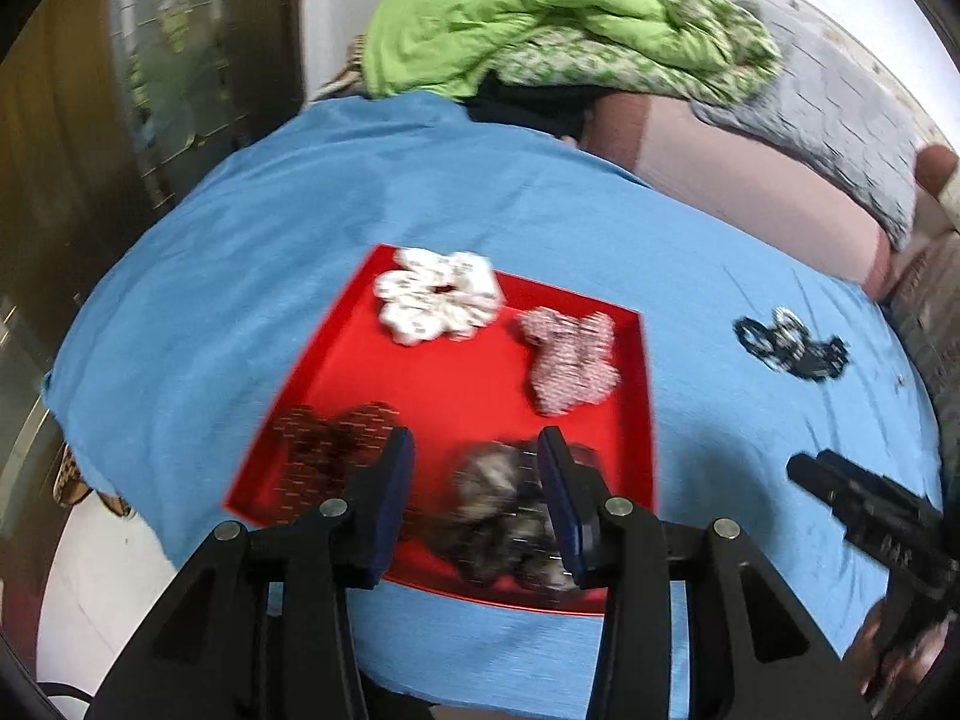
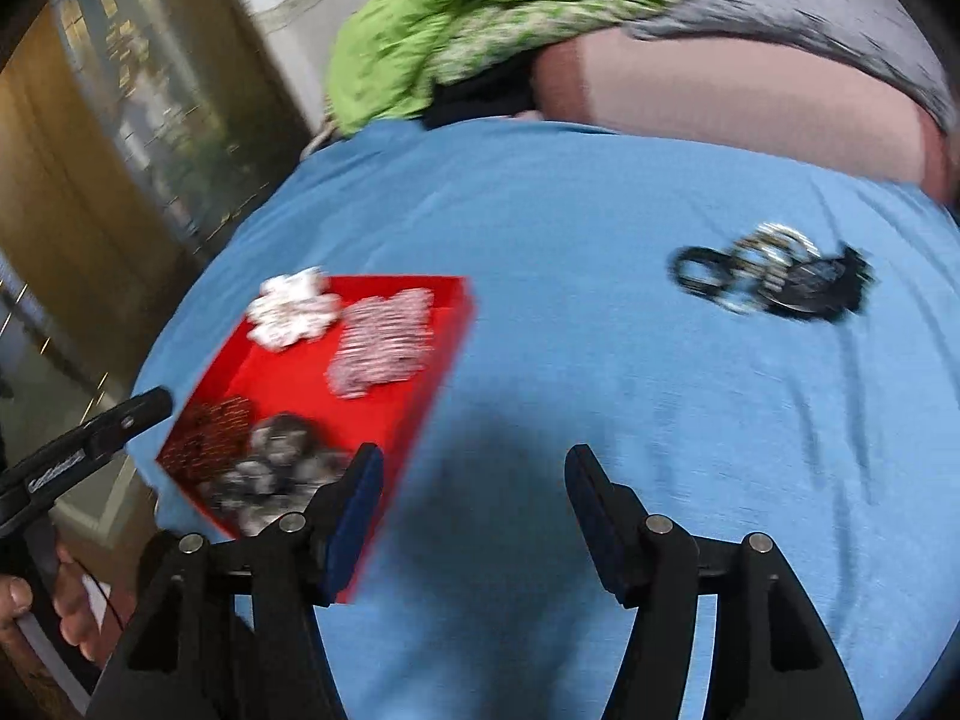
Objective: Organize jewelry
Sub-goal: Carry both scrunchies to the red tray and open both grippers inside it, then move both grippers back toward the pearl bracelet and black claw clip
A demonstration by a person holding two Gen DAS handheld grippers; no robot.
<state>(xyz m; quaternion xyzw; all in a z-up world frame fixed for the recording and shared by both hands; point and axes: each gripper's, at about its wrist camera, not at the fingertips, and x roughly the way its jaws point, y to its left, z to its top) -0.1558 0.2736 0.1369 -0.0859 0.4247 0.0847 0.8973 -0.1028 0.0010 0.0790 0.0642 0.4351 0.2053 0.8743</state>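
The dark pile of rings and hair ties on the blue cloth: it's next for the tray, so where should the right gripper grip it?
Judging by its flat sprawl, come from above and pinch the tangled middle of the dark pile, where loops overlap; the open right gripper holds nothing.

Blur smears the dark pile of bangles and bands (image 2: 774, 279) well right of my red tray (image 2: 441, 354), so I cannot count them. My left finger (image 2: 354, 516) hides the tray's near corner.
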